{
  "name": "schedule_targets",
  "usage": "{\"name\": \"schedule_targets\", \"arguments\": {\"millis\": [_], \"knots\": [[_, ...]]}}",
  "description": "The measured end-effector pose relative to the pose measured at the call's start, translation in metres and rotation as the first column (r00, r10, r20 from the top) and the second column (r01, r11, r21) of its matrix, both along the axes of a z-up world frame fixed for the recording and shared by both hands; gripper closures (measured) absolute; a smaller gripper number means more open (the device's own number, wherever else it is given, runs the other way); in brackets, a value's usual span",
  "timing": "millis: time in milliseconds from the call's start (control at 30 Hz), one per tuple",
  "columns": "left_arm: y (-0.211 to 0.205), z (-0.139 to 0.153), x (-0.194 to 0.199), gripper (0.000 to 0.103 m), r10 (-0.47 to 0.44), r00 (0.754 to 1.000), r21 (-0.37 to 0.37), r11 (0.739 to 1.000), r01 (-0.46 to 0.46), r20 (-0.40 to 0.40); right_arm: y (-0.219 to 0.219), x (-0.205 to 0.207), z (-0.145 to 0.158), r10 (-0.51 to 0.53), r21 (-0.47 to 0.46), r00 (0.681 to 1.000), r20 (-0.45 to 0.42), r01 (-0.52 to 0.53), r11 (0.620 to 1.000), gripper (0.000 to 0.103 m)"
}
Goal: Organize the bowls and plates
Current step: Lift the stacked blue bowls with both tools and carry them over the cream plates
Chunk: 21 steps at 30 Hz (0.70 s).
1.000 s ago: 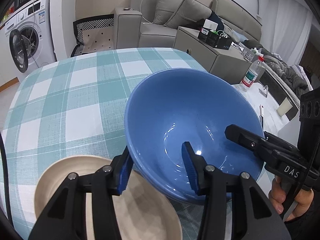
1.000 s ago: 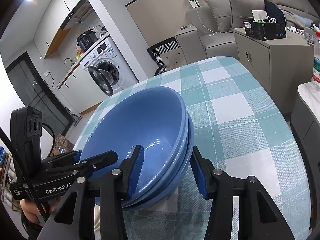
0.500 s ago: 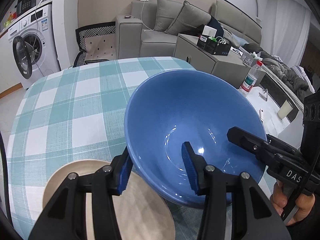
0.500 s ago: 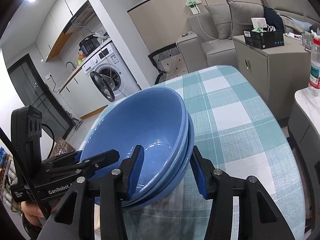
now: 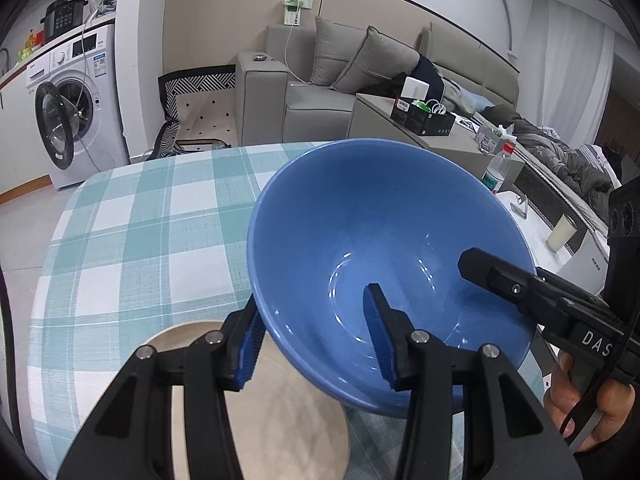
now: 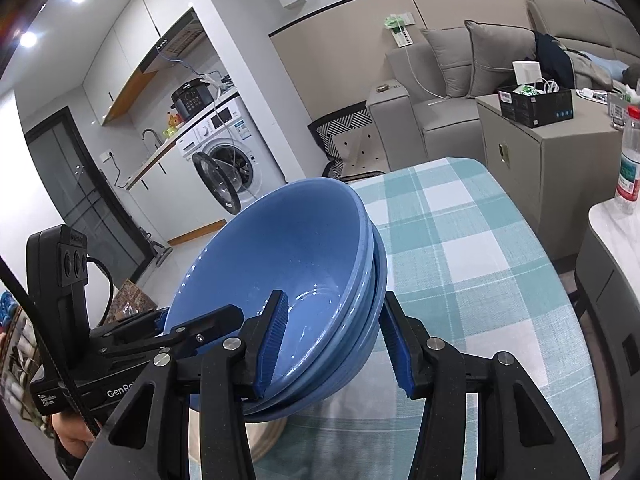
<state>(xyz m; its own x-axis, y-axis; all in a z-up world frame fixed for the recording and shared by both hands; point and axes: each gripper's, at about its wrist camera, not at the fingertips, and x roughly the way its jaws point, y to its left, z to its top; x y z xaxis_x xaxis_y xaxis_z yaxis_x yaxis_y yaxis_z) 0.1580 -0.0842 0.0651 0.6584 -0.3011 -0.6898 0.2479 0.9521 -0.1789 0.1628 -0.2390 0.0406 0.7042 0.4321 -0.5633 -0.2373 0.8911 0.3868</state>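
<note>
A stack of nested blue bowls (image 5: pixel 380 240) is held in the air above the checked table (image 5: pixel 160 220); its layered rims show in the right wrist view (image 6: pixel 304 264). My left gripper (image 5: pixel 316 340) is shut on the stack's left rim, one finger inside, one outside. My right gripper (image 6: pixel 334 340) is shut on the opposite rim and shows in the left wrist view (image 5: pixel 520 292). A beige plate (image 5: pixel 280 408) lies on the table under the bowls, partly hidden by my fingers.
The table's far edge and right edge are near. A grey cabinet (image 6: pixel 552 160) and a white side table with a water bottle (image 6: pixel 630 168) stand to the right. A washing machine (image 5: pixel 72 108) and sofa (image 5: pixel 320 92) are beyond.
Both grippers have lifted the bowl stack higher above the table. The plate has stayed on the table, lower in view.
</note>
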Motion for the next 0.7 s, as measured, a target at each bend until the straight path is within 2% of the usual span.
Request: {"name": "schedule_targets", "arguments": {"millis": [267, 700], "knots": [[0.021, 0.012, -0.015, 0.056, 0.057, 0.998, 0.005, 0.998, -0.057, 0.031, 0.027, -0.010, 0.013, 0.049, -0.009, 0.999, 0.011, -0.049, 0.999, 0.054], [0.061, 0.008, -0.036, 0.056, 0.137, 0.990, 0.008, 0.991, -0.137, 0.033, 0.075, -0.012, 0.011, 0.125, -0.027, 0.992, -0.002, -0.125, 0.992, 0.054]]}}
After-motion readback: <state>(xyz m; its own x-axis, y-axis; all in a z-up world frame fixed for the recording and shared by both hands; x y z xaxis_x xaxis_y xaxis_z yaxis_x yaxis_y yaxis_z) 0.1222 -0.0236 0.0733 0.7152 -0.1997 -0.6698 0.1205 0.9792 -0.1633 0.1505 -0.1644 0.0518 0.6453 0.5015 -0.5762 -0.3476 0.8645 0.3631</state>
